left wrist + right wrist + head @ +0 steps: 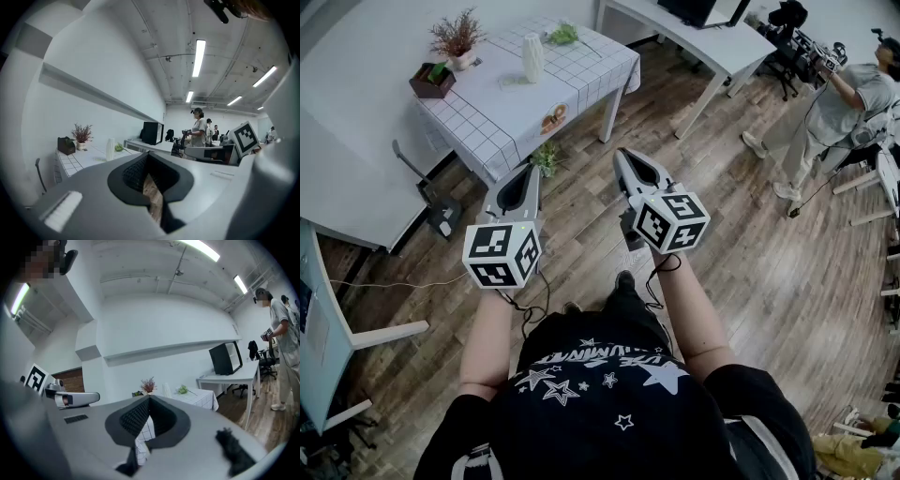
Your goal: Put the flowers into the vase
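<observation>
White grid cloth over the table (pixel 581 70), wood plank floor (pixel 750 253) around it.

Vase (pixel 532 56): white, upright, near the middle of the table, toward its far edge. Nothing in its mouth that I can see.

Flowers (pixel 565 35): green bunch lying flat near the table's far right corner, apart from the vase.

Sprig (pixel 547 157): second green tuft low down by the table's near edge, seemingly on the floor, just ahead of the left gripper's tip.

Pot plant (pixel 457 39), reddish and dry-looking, at the table's left end. Dark box (pixel 431 81) just beside it, at the left corner.

Left gripper (pixel 532 170): held in the air short of the table, pointing at its near edge. Jaws pressed together, nothing between them; only floor shows through the gap in its own view (pixel 147 154).

Right gripper (pixel 622 153): alongside the left, well apart from it, pointing at the table. Jaws closed tight, empty; the cloth shows behind them (pixel 149 398).

Desk (pixel 694 37), white, beyond the table's right side. Person (pixel 848 103) stands far right on the floor.
</observation>
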`<action>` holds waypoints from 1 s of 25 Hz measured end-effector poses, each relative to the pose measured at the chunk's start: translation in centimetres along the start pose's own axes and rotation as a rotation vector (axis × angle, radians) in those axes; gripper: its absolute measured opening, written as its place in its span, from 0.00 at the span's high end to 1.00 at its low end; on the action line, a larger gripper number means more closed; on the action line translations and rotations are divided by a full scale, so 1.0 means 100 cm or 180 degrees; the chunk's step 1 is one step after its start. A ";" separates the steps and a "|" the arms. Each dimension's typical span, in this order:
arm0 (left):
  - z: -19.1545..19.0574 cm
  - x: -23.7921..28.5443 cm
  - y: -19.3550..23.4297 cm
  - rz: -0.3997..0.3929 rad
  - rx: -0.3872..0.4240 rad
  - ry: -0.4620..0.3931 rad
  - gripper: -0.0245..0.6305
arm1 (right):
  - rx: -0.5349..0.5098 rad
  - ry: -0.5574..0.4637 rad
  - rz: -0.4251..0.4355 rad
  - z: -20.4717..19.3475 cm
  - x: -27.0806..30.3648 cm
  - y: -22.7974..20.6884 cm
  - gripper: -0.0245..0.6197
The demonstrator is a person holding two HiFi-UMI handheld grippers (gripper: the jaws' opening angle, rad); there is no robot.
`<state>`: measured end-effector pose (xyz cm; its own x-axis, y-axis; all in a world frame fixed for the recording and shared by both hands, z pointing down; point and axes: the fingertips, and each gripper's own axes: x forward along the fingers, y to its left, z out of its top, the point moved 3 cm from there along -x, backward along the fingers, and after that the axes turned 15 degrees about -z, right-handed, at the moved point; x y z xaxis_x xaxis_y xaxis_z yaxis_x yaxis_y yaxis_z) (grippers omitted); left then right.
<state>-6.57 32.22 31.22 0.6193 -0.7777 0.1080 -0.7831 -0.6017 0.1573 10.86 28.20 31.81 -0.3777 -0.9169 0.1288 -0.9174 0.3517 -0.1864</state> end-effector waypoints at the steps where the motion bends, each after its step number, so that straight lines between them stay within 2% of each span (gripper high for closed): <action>1: 0.000 0.000 0.000 -0.0022 0.0022 -0.0003 0.95 | -0.0026 -0.0027 0.0012 0.003 0.001 0.002 0.95; 5: 0.001 -0.001 -0.001 -0.0095 0.0104 0.0014 0.95 | -0.0053 -0.0109 0.0037 0.010 0.003 0.008 0.95; 12: 0.000 -0.004 0.004 -0.0161 -0.0011 0.0015 0.95 | -0.0076 -0.0063 0.0012 0.006 0.004 0.017 0.95; 18: -0.002 -0.005 0.006 -0.0148 -0.0180 -0.0057 0.95 | -0.0063 0.0005 0.0051 0.000 0.005 0.017 0.95; 25: -0.004 -0.010 0.015 -0.0035 -0.0155 -0.0059 0.95 | -0.0053 0.0043 0.0095 -0.002 0.009 0.020 0.95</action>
<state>-8.34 32.21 31.77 0.6263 -0.7746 0.0880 -0.7723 -0.6010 0.2060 8.72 28.14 31.77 -0.4064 -0.9034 0.1365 -0.9076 0.3820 -0.1741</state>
